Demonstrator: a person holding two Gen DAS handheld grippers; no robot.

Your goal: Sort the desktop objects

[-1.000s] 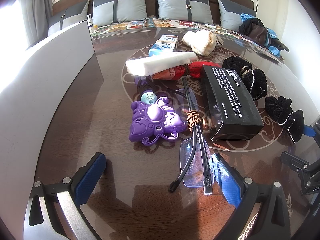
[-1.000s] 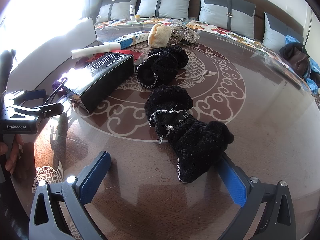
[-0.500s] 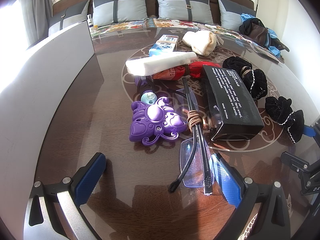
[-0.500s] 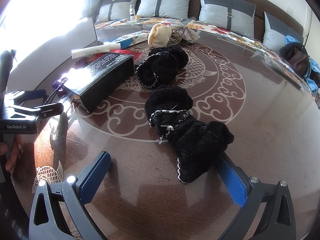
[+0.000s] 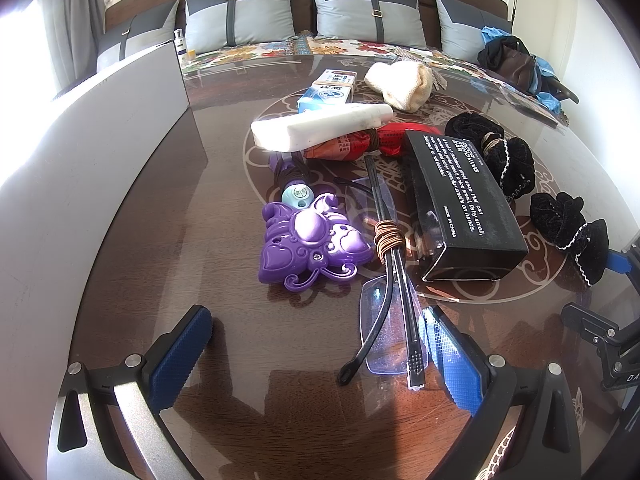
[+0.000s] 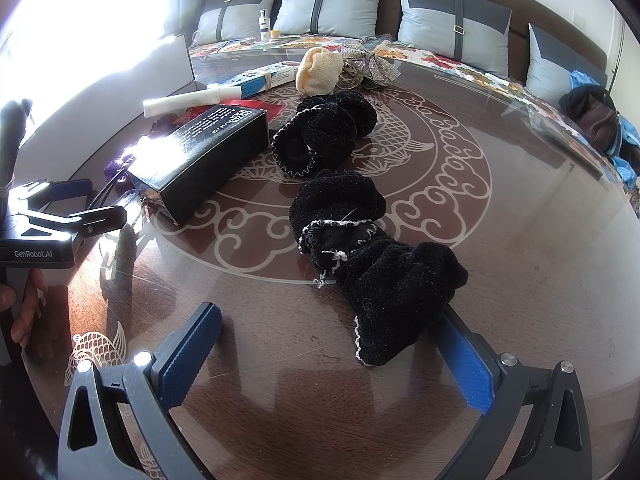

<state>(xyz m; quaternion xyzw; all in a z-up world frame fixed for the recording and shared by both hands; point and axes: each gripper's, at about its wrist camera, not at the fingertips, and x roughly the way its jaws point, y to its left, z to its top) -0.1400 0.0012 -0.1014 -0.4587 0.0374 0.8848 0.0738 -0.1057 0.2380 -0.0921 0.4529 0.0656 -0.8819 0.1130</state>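
Left wrist view shows the left gripper [image 5: 316, 354] with jaws spread wide above the glass-topped brown table [image 5: 168, 216], its right pad beside the folded clear-lensed glasses [image 5: 390, 308]. Left of the glasses lies a purple plastic butterfly toy [image 5: 310, 246]; right of them, a black cardboard box [image 5: 460, 200]. The right gripper [image 6: 332, 354] is also spread, its right pad touching a crumpled black knit sock [image 6: 376, 256].

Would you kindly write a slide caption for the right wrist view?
Open right gripper hovers at a black sock on the glass-topped table, black box behind.
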